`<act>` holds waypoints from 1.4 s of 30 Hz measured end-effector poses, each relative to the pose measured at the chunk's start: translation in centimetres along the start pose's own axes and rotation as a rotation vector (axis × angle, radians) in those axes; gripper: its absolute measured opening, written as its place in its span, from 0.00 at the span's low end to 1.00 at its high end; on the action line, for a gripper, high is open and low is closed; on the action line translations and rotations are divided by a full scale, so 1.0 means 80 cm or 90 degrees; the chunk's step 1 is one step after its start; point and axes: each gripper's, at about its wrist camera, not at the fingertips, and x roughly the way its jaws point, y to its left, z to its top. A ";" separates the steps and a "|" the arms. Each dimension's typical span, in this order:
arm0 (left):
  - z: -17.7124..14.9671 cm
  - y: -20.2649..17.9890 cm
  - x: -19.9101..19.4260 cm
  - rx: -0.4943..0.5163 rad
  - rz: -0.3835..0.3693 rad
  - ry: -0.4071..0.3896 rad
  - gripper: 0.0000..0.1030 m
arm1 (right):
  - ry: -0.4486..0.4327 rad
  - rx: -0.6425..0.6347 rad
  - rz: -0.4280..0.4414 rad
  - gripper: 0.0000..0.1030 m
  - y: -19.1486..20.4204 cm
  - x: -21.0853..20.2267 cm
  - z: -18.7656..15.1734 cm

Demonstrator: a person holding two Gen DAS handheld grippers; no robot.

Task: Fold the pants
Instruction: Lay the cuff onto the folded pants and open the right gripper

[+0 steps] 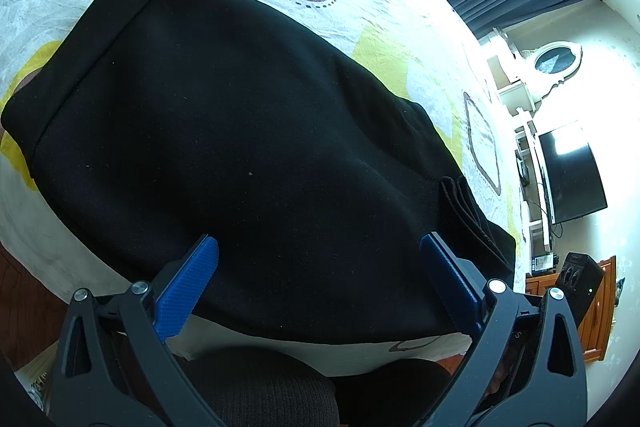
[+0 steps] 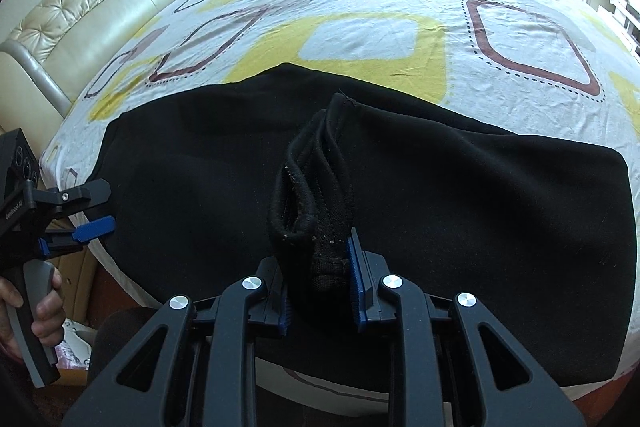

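Note:
Black pants (image 1: pixel 240 147) lie partly folded on a bed, filling the middle of both views (image 2: pixel 480 207). My left gripper (image 1: pixel 320 251) is open and empty, its blue fingers (image 1: pixel 188 287) spread just above the near edge of the pants. It also shows at the left of the right wrist view (image 2: pixel 94 215), beside the pants' left end. My right gripper (image 2: pixel 320 263) is shut on a bunched stack of hem edges (image 2: pixel 316 195) of the pants and holds it raised above the flat layer.
The bed sheet (image 2: pixel 360 39) is white with yellow and brown shapes. A cream tufted headboard (image 2: pixel 100 7) stands at the left. A dresser with a mirror (image 1: pixel 556 63), a dark screen (image 1: pixel 572 175) and a wooden cabinet (image 1: pixel 596 315) stand beyond the bed.

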 end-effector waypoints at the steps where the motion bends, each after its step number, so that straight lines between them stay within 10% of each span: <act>1: 0.000 0.000 0.000 0.000 0.000 0.000 0.97 | 0.000 -0.006 -0.007 0.24 0.003 0.001 -0.001; 18: 0.000 -0.001 0.002 0.003 0.002 0.001 0.97 | -0.004 -0.054 -0.032 0.47 0.040 0.003 -0.017; 27: -0.003 -0.001 0.004 0.006 0.002 0.003 0.97 | 0.006 -0.095 0.077 0.58 0.057 -0.022 -0.021; 32: 0.000 -0.002 0.006 0.007 0.001 0.004 0.97 | -0.039 0.018 0.183 0.59 -0.046 -0.087 0.014; 36: 0.001 -0.003 0.007 0.014 0.008 0.003 0.97 | -0.113 0.170 0.155 0.66 -0.194 -0.130 0.022; 42: 0.001 -0.006 0.008 0.030 0.018 0.002 0.97 | -0.036 0.361 0.188 0.66 -0.345 -0.066 0.000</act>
